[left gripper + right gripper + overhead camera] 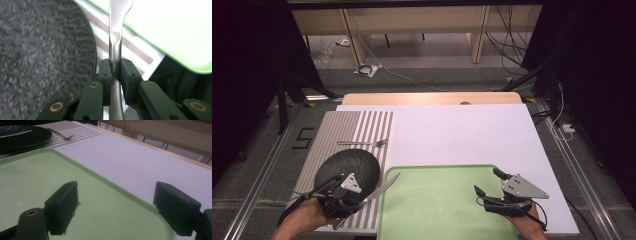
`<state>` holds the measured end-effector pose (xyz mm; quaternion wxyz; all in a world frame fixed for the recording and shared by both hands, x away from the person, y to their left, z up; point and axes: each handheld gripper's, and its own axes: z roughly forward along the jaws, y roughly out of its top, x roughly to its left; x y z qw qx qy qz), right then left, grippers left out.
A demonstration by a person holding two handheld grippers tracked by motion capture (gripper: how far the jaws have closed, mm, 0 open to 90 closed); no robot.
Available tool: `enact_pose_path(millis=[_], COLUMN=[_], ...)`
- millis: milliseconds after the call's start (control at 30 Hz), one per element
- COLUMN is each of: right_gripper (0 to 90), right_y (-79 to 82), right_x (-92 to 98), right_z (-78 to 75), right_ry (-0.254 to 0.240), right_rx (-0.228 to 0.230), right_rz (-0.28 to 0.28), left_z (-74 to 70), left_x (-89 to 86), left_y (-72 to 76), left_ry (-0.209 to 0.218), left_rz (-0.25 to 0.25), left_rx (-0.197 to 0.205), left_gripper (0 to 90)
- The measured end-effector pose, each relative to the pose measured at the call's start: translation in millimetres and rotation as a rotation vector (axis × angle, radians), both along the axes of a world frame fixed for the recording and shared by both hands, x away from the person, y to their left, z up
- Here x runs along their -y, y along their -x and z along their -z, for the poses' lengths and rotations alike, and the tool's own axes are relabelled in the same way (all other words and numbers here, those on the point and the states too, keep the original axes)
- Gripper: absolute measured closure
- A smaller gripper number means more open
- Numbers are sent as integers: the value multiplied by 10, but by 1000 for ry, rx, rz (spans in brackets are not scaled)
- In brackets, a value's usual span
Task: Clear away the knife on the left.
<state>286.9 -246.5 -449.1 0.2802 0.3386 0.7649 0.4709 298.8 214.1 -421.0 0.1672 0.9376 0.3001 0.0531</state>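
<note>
The left gripper [115,71] clamps a silver metal knife [380,189]; next, set it beside the dark round plate [347,167]. The right gripper [122,207] gapes empty over the green plastic tray [37,177].

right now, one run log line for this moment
left gripper: shut on knife | right gripper: open over green tray | fork: on striped mat

Your knife [115,32] is smooth glossy metal; beside it the green tray [437,200] looks matt plastic; the plate [347,167] is dark, ridged.
</note>
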Motion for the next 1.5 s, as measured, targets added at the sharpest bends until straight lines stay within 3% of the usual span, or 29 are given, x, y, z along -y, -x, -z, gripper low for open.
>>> enact_pose_path(millis=[300, 500, 1067, 1167, 1500], right_gripper=[209, 209, 210, 211, 211], right_y=[0, 3, 4, 2, 7], right_x=[1, 3, 26, 26, 24], right_z=[-1, -3, -10, -10, -12], right_ry=[-3, -3, -12, -11, -12], right_rx=[2, 5, 6, 8, 7], right_rz=[-2, -3, 14, 15, 13], left_z=[24, -13, 9, 4, 60], left_x=[293, 488, 959, 1005, 1185], left_y=[-97, -114, -106, -91, -10], left_ry=[51, 84, 91, 92, 90], left_rz=[24, 46, 127, 142, 181], left_rx=[-11, 8, -58, -45, -76], left_gripper=[793, 793, 793, 793, 793])
